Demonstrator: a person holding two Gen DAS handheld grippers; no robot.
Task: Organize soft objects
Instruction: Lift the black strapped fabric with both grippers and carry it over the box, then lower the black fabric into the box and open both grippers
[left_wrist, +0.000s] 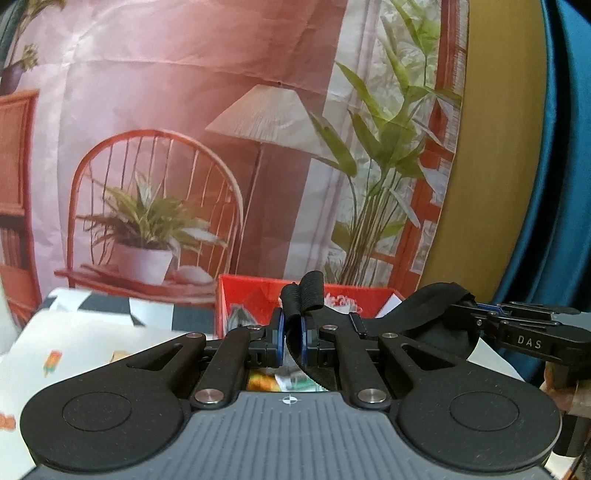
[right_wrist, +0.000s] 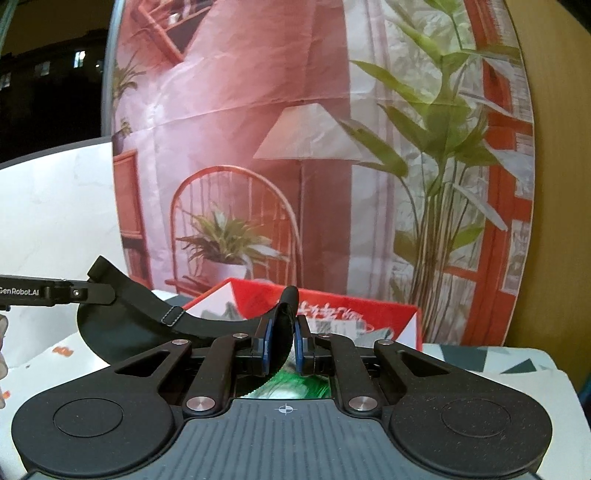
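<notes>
Black fabric strap (left_wrist: 413, 325) stretched between both grippers — left gripper (left_wrist: 291, 332) clamped on one end, right gripper (right_wrist: 282, 345) clamped on the other — held above red box (left_wrist: 251, 295) on worktop (right_wrist: 517, 373).

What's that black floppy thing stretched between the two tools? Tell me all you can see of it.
The black fabric piece looks like soft, matte cloth: a rounded panel with a strap bearing a small stitched tab. It hangs in the air, sagging between both tools. The left tool pinches one ribbed end, which pokes up above its fingers; the right tool pinches the other. It hangs in front of the red box.
</notes>
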